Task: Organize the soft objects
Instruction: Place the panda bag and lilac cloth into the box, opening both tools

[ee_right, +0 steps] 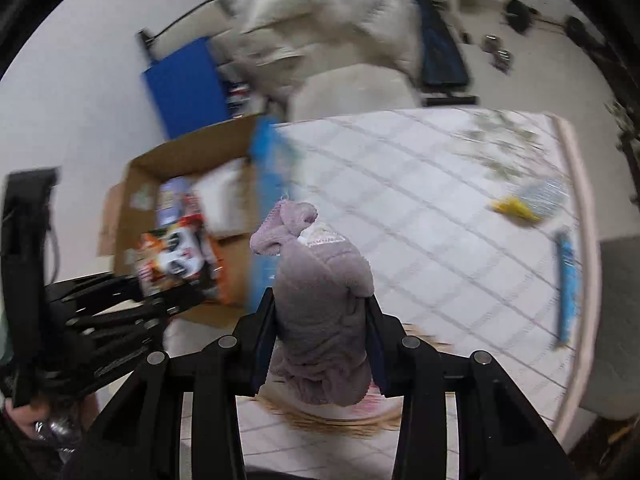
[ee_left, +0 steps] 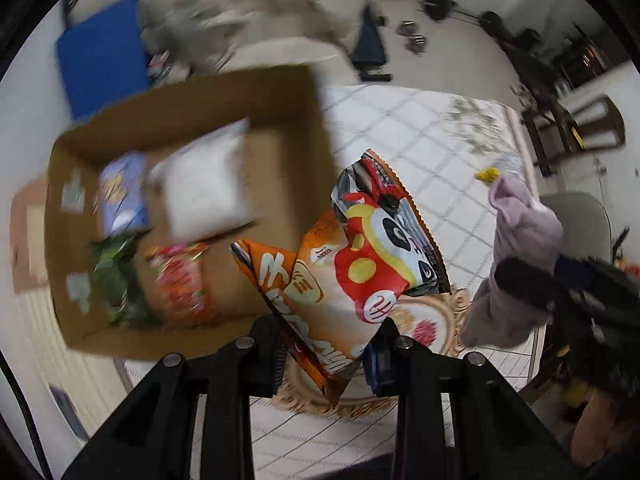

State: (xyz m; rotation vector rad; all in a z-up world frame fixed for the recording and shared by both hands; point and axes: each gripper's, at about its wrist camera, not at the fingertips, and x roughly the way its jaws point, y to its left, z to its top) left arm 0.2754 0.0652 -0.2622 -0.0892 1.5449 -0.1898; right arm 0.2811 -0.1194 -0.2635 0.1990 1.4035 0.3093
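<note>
Left claw: the left claw (ee_left: 328, 344) is clamped on two crinkly snack packets, an orange foil packet with white lettering (ee_left: 308, 304) and a red-and-grey packet printed with a cartoon car face (ee_left: 384, 240), both gripped at their lower ends and fanning upward.

Right claw: the right claw (ee_right: 320, 336) is closed tight around a mauve fleecy soft toy (ee_right: 320, 304), its two fingers pressing the plush body from either side; the toy's head rises above the fingertips.

Where the load hangs: both claws are raised above the near left corner of the table (ee_right: 440, 208), which wears a white quilted diamond-stitched cloth.

Cardboard box: an open brown cardboard box (ee_left: 192, 120) sits just off the table's left edge. Inside, blurred, lie a white pillow-like pack (ee_left: 204, 192), a pale blue packet (ee_left: 120, 192), a green packet (ee_left: 116, 276) and a red-pink packet (ee_left: 180, 284).

On the table: a yellow-and-clear wrapped item (ee_right: 524, 200) rests near the far right edge; a thin blue strip (ee_right: 566, 280) lies along the right edge.
</note>
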